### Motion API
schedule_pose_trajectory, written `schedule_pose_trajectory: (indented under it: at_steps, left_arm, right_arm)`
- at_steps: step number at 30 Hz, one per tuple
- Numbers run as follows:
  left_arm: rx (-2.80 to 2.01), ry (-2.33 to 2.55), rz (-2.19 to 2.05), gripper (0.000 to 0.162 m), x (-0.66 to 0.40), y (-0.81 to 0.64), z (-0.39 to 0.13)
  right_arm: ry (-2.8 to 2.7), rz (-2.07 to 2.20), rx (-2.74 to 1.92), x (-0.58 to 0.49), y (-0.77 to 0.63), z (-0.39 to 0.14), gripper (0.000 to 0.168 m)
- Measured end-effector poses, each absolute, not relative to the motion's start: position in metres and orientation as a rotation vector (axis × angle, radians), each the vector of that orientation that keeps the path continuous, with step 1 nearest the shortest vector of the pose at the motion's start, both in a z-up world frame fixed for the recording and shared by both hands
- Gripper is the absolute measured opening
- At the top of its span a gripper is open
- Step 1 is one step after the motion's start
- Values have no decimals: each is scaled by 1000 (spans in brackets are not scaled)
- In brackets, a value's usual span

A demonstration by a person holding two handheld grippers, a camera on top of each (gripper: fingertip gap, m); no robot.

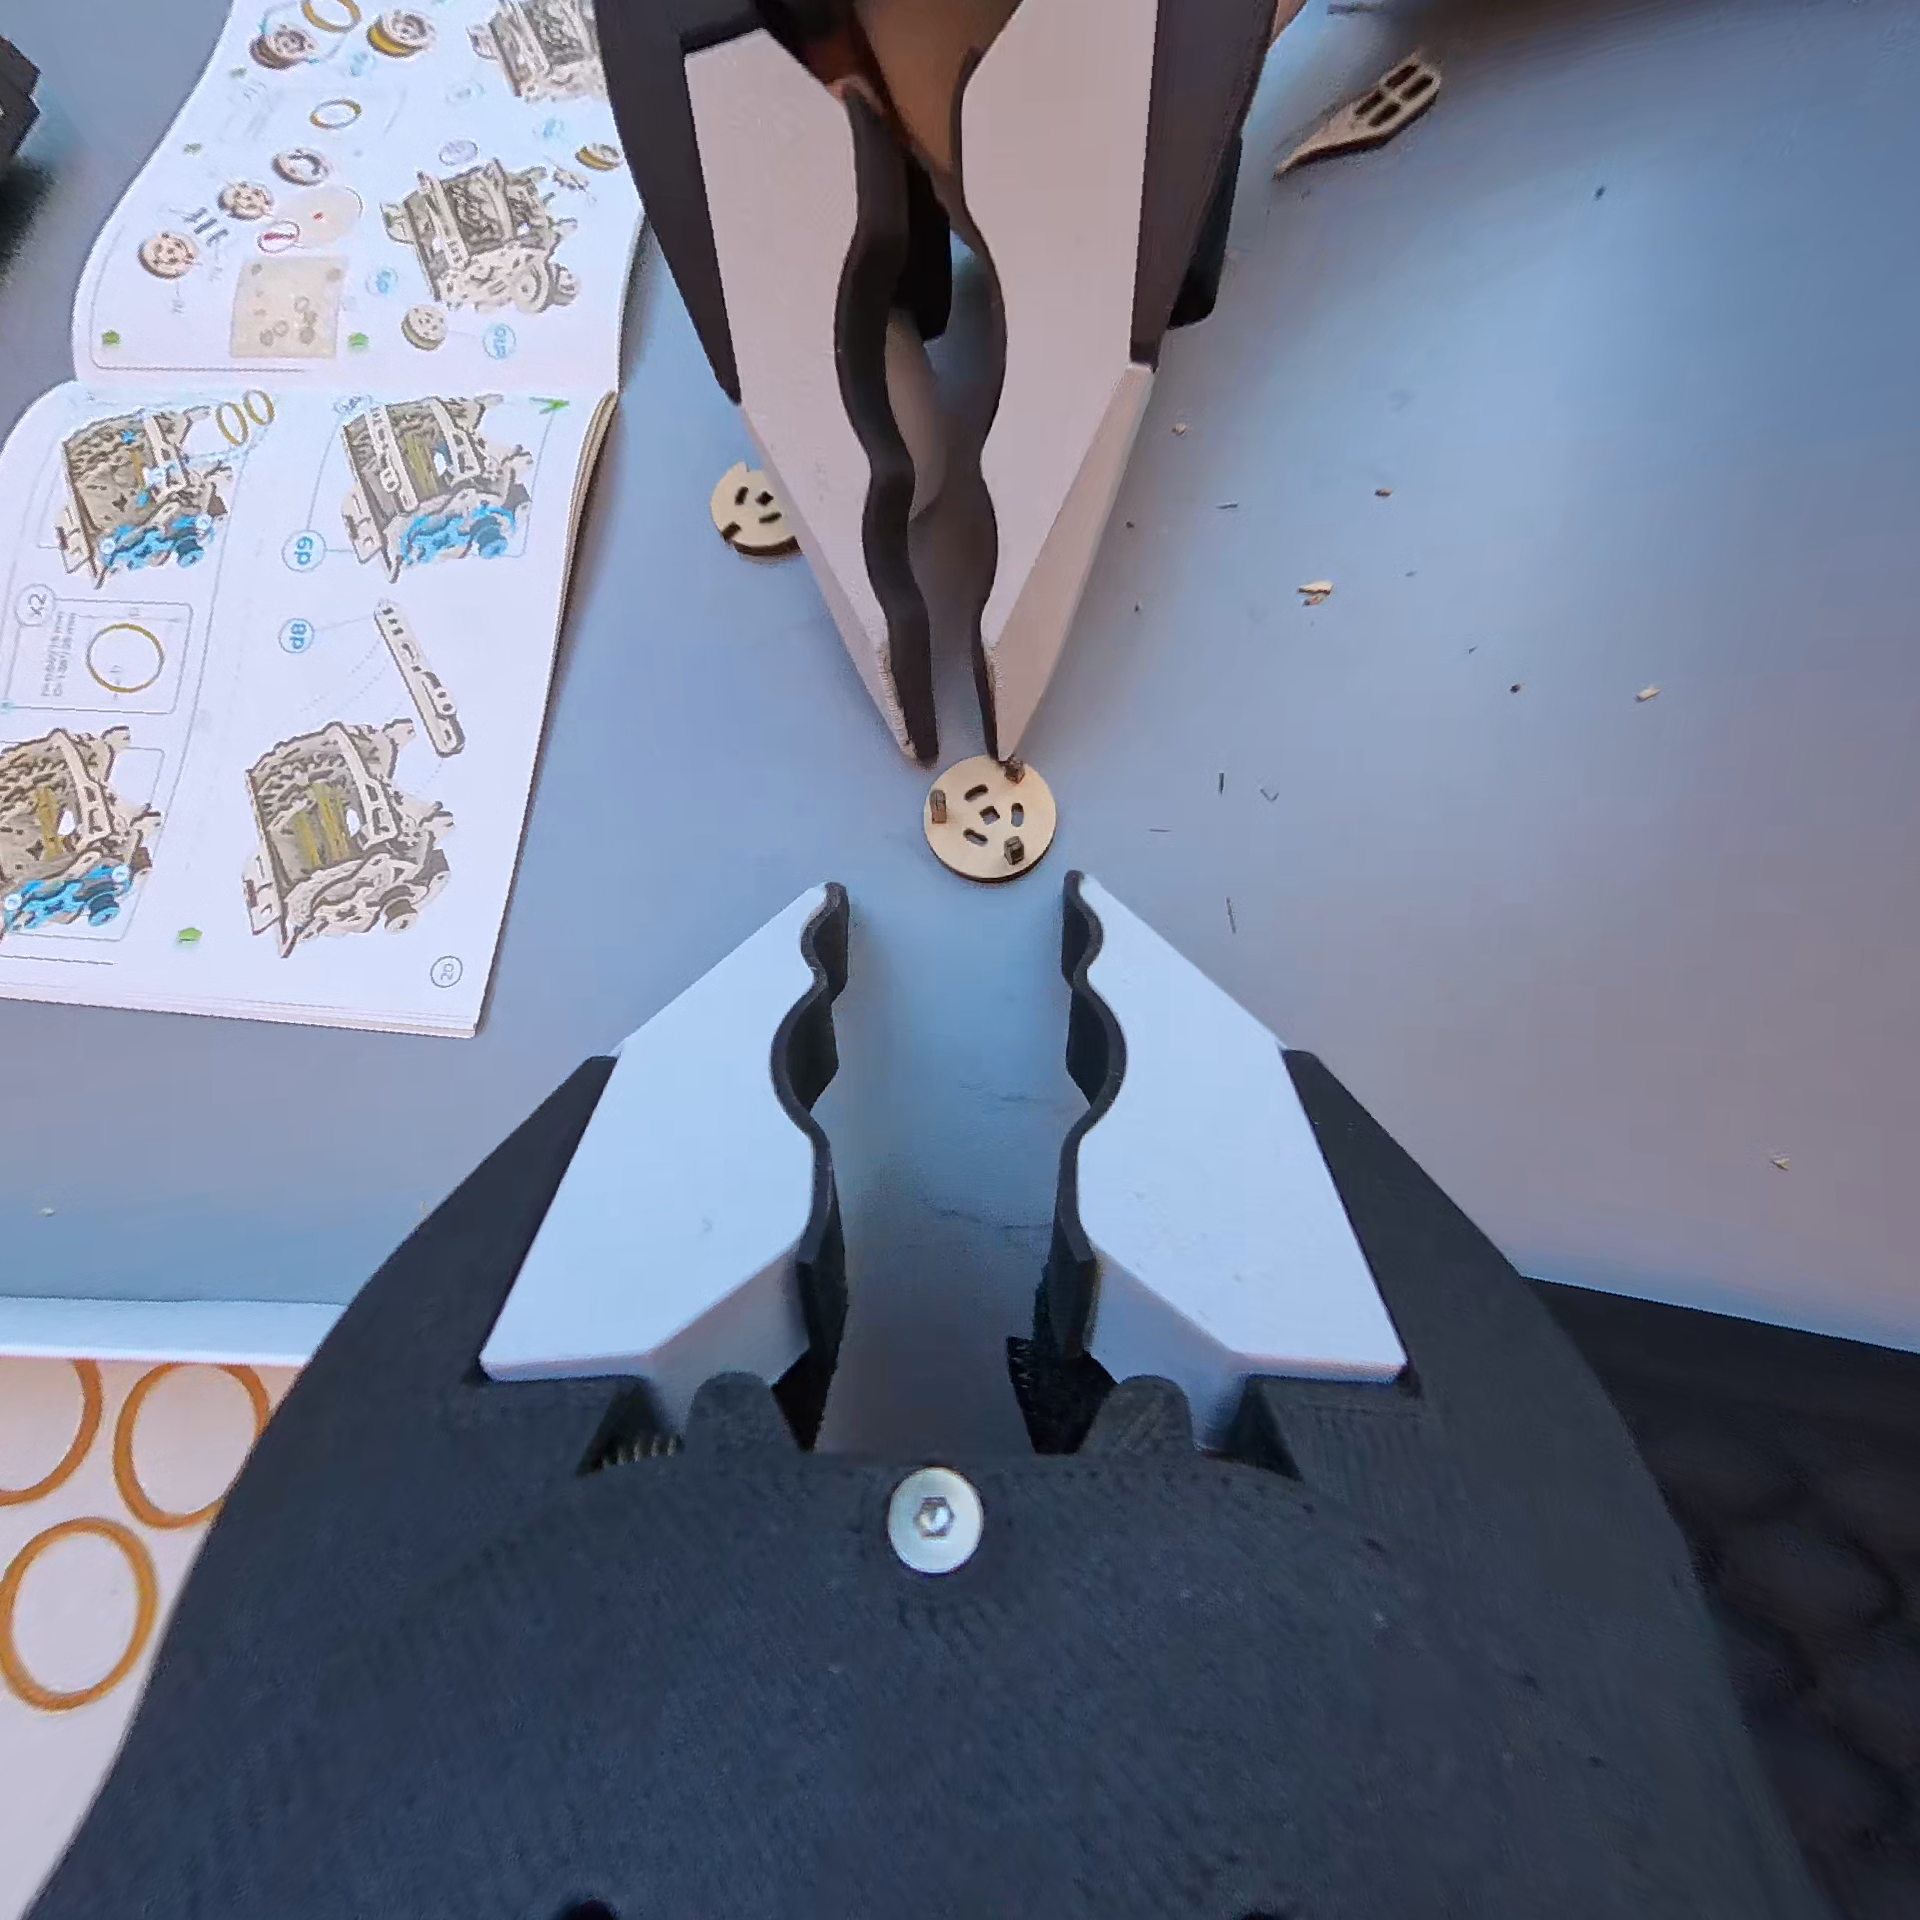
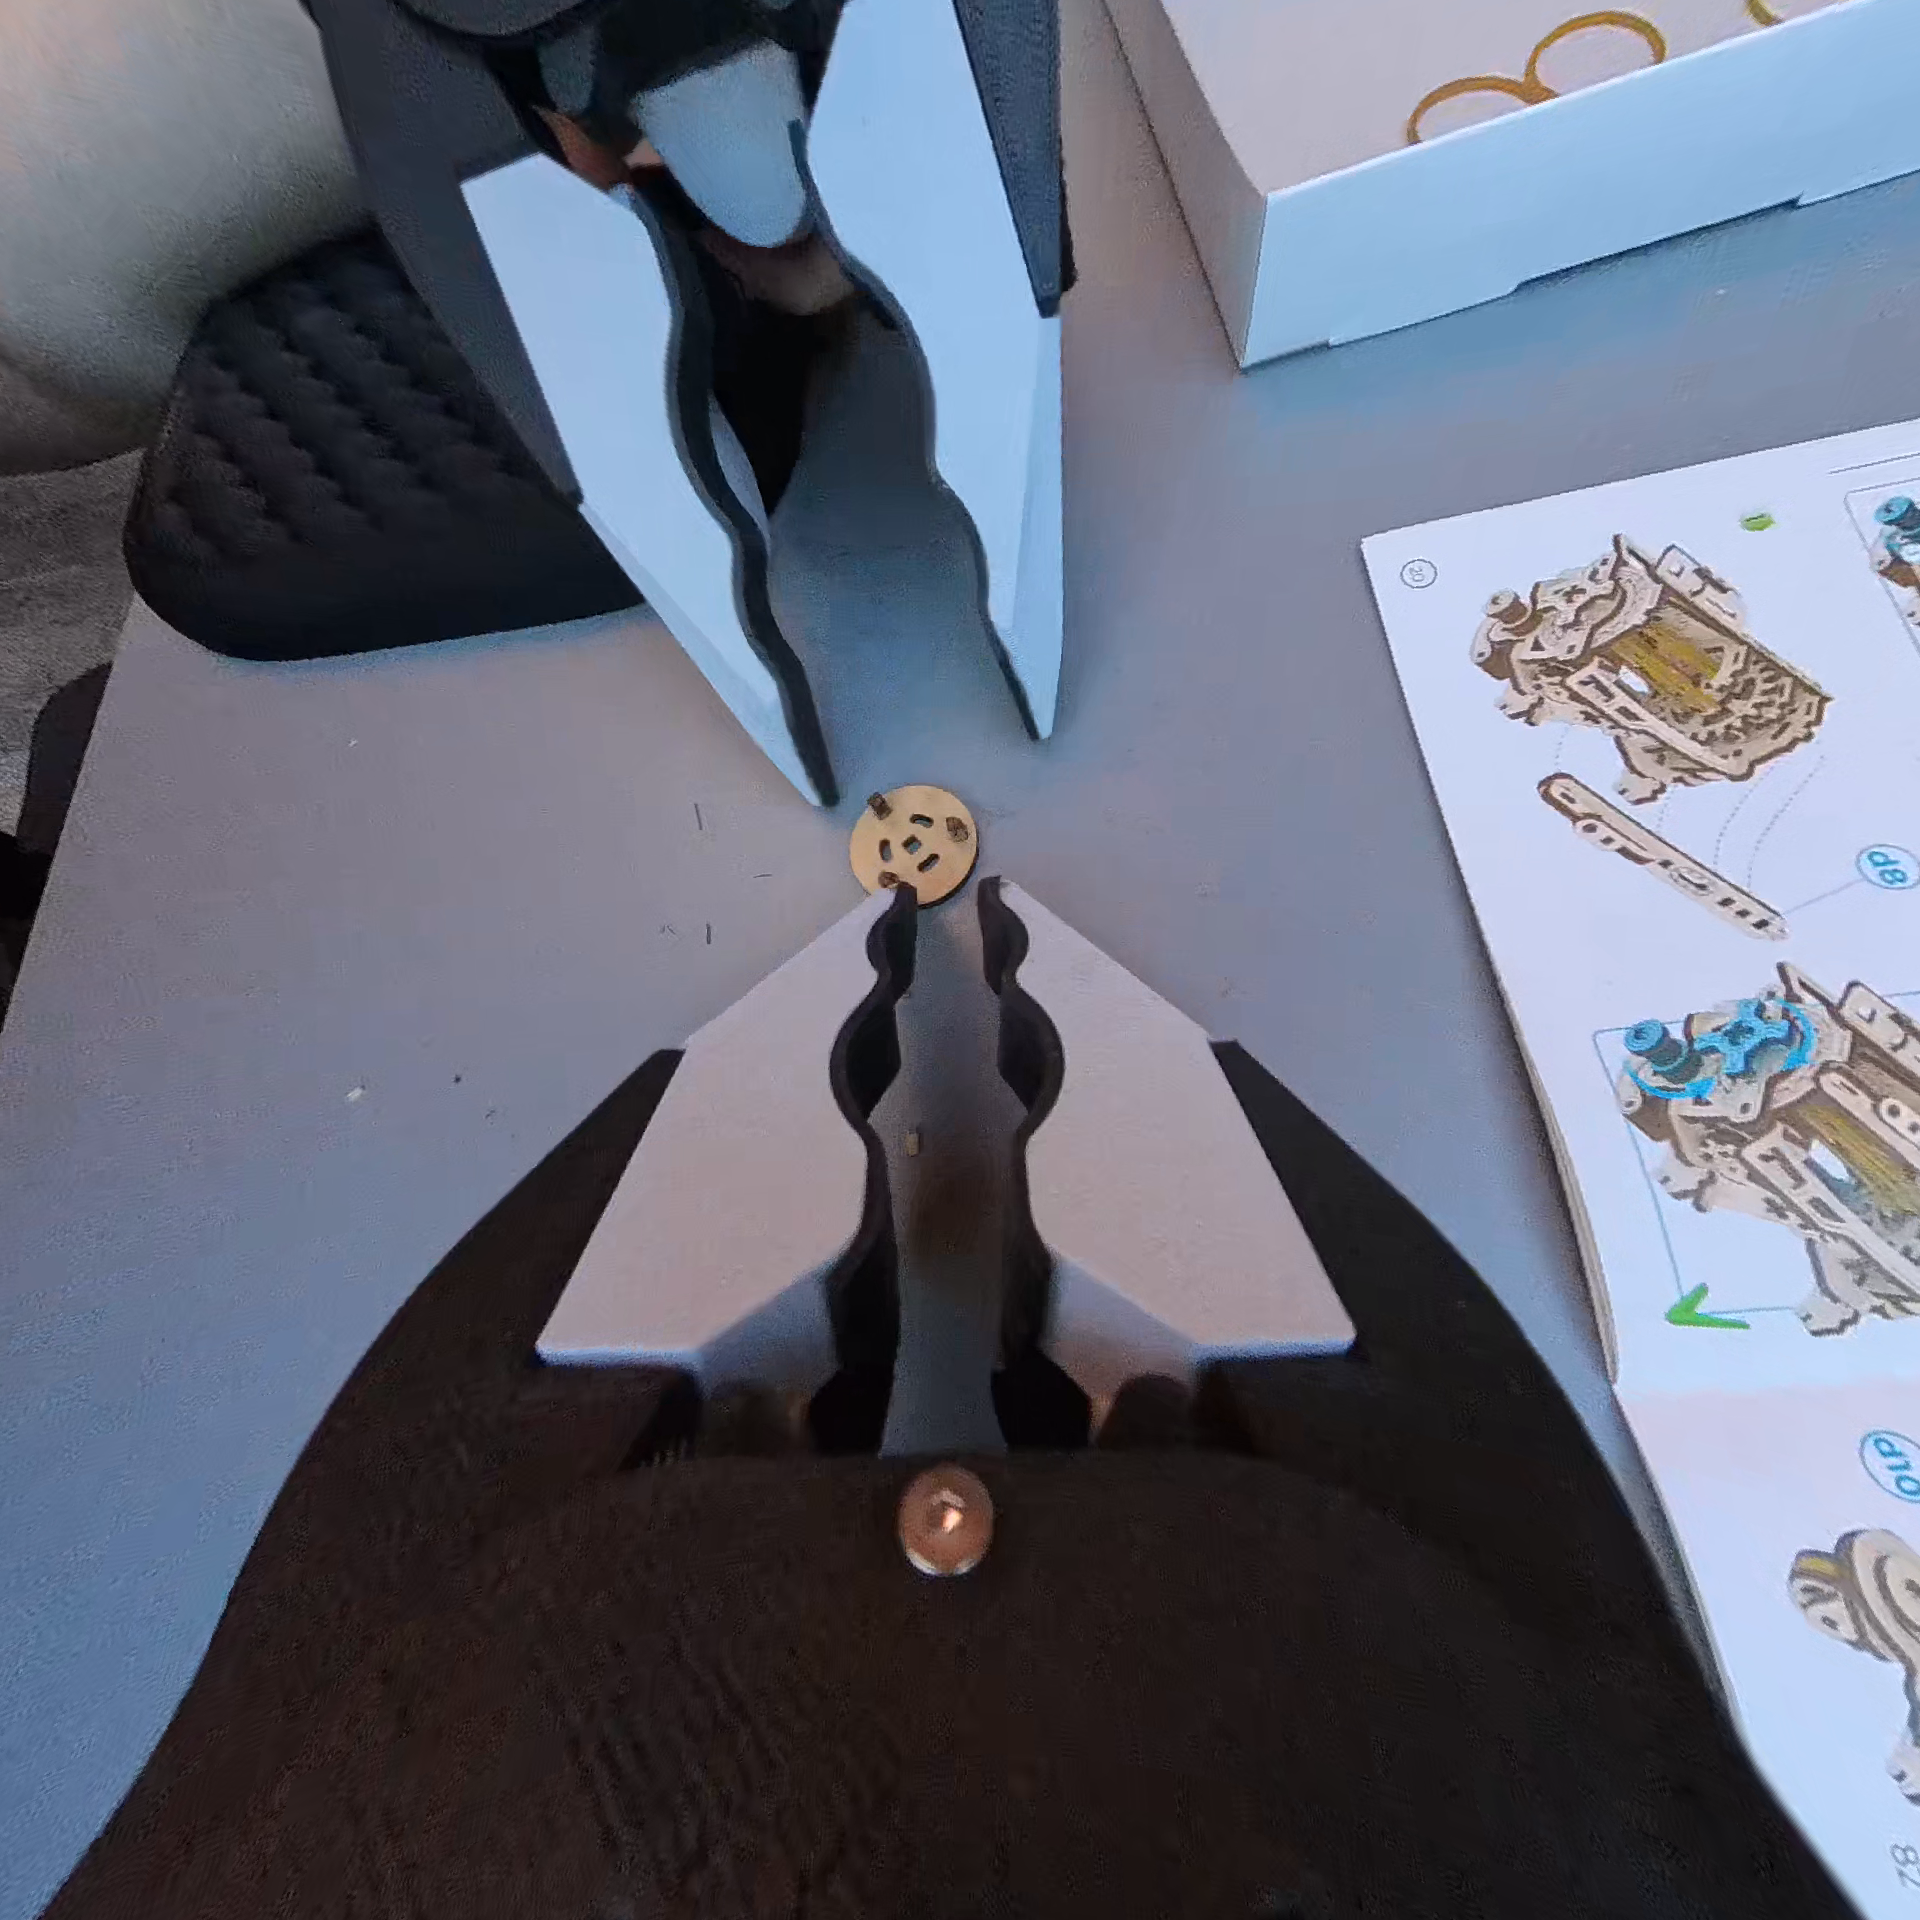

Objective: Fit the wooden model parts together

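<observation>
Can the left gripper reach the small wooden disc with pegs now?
Probably yes. The left gripper is open, the disc lies just ahead on bare table, and the right gripper stands behind it.

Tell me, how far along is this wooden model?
Early, it seems. Done: three small pegs stand in the wooden disc on the table. In hand: nothing; the left gripper and right gripper are both open, tips beside that disc. Left: a second disc and another wooden piece lie loose, unfitted.
</observation>
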State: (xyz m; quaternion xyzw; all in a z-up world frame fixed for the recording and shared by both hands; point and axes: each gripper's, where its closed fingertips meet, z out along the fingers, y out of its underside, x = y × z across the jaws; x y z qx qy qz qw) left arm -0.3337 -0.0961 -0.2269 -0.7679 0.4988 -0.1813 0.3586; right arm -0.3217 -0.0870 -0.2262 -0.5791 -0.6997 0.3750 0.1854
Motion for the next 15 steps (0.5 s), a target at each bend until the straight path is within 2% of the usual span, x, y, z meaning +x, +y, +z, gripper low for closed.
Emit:
schedule_pose_trajectory:
  at_steps: [1,2,7,11,15]
  left_arm:
    - [-1971,1285,-469,38,-332,-96,-226]
    - [-1968,1286,-469,37,-331,-95,-226]
    - [-1963,1294,-457,39,-330,-95,-227]
    - [-1968,1292,-424,34,-336,-93,-227]
    - [-1964,1264,-470,35,-336,-95,-219]
  right_arm:
    - [-1975,1052,-1626,-322,-88,-226,9]
    - [-1992,1074,-1629,-320,-92,-226,0]
    - [-1985,1085,-1675,-317,-99,-226,6]
    - [-1991,1075,-1677,-312,-102,-226,4]
    - [-1998,1044,-1623,-312,-99,-222,3]
